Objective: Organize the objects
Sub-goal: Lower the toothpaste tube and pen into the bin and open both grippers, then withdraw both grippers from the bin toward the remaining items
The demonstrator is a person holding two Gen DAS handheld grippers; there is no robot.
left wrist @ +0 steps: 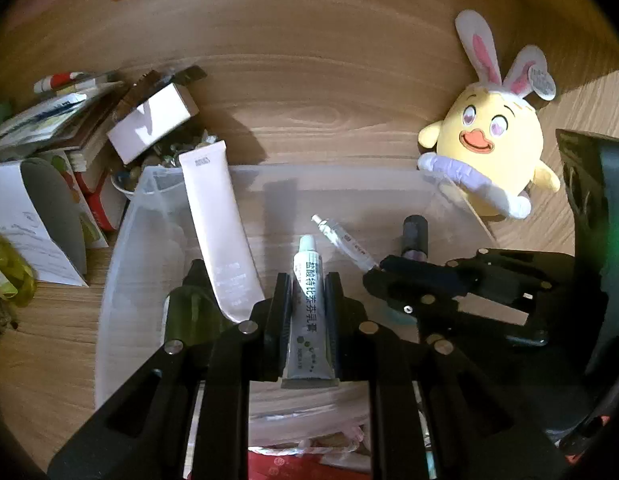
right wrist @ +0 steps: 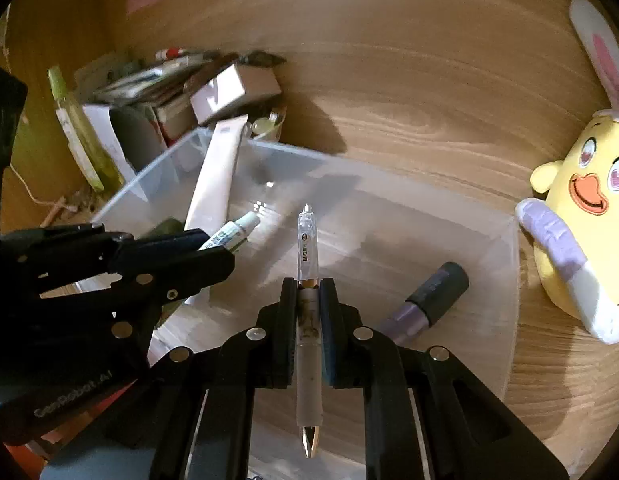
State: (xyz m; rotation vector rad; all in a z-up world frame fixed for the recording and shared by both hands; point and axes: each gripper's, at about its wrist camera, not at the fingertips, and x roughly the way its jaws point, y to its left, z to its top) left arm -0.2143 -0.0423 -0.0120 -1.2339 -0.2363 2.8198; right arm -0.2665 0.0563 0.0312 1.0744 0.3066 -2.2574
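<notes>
- My left gripper [left wrist: 307, 292] is clamped on a small white ointment tube with a pale green cap and dark printed lettering [left wrist: 309, 304], cap pointing away from me, above the open top of a clear plastic storage bin [left wrist: 121, 240].
- My right gripper [right wrist: 308, 292] pinches a clear-barrelled click pen with a metal tip [right wrist: 308, 320], its jaws drawn nearly together around the slim barrel; it too hangs over the bin.
- Already lying in the bin: a long pale pink squeeze tube [left wrist: 219, 232] leaning against the far left corner, and a lilac cylinder with a dark grey cap [right wrist: 429, 296] on the floor at the right.
- A dark green object sits low at the bin's left side beside my left gripper; I cannot tell what it is.
- I judge the sorting partly done: two items are in, and two more are held over the bin, not yet released.
- Left outside on the wooden tabletop [left wrist: 329, 112]: a yellow plush chick with white rabbit ears [left wrist: 485, 140] touching the bin's far right corner, and a heap of small boxes and booklets [left wrist: 89, 128] beyond the left corner.
- Whether those belong in the bin I cannot say.
</notes>
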